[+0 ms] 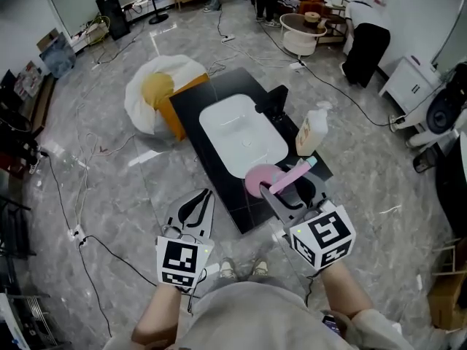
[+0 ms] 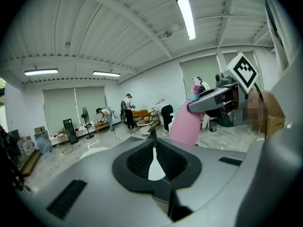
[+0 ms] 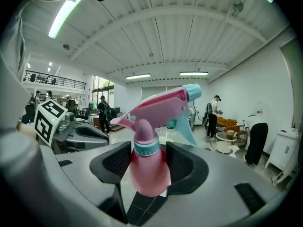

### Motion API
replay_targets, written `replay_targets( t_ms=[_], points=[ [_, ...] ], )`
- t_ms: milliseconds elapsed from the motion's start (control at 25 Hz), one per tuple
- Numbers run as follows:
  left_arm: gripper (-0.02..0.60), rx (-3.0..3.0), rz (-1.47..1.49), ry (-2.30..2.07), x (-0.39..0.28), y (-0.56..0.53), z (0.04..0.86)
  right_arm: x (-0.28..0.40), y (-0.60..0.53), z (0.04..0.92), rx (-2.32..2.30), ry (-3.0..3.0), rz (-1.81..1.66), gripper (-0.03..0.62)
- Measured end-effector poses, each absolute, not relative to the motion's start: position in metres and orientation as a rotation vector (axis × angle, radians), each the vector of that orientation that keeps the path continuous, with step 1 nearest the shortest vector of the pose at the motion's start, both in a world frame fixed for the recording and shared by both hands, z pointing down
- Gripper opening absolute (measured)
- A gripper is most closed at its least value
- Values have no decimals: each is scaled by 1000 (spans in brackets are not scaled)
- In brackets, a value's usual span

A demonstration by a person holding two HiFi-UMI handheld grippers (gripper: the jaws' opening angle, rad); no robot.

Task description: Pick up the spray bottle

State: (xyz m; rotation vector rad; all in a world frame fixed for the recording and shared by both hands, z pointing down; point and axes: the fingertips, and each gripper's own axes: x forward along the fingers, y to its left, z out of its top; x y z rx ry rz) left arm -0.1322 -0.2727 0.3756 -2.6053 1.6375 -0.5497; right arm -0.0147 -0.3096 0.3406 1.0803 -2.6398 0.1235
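The left claw [image 2: 153, 131] looks out across a large room, its jaws together at the tips with nothing between them. Just beyond, to the right, a pink spray bottle [image 2: 184, 126] rises, its neck held in the right claw [image 2: 196, 103] below that claw's marker cube [image 2: 245, 71]. Strip lights [image 2: 187, 15] line the ceiling.

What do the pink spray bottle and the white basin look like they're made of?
Spray bottle: probably plastic, smooth and slightly glossy, with a moulded pink trigger head and teal collar. Basin: smooth glossy white, perhaps ceramic or plastic; the sheen alone leaves it open.
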Motion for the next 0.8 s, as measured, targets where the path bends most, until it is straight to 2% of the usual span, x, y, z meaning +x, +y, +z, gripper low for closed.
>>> replay_targets(
  t_ms=[400, 800],
  points=[
    [34, -2468, -317, 1624, -140, -260, 274, 13, -270, 246, 1121, -2716, -104, 255],
    [34, -2490, -250, 1608, -131, -236, 256, 28, -236, 235, 1124, -2724, -83, 255]
  ],
)
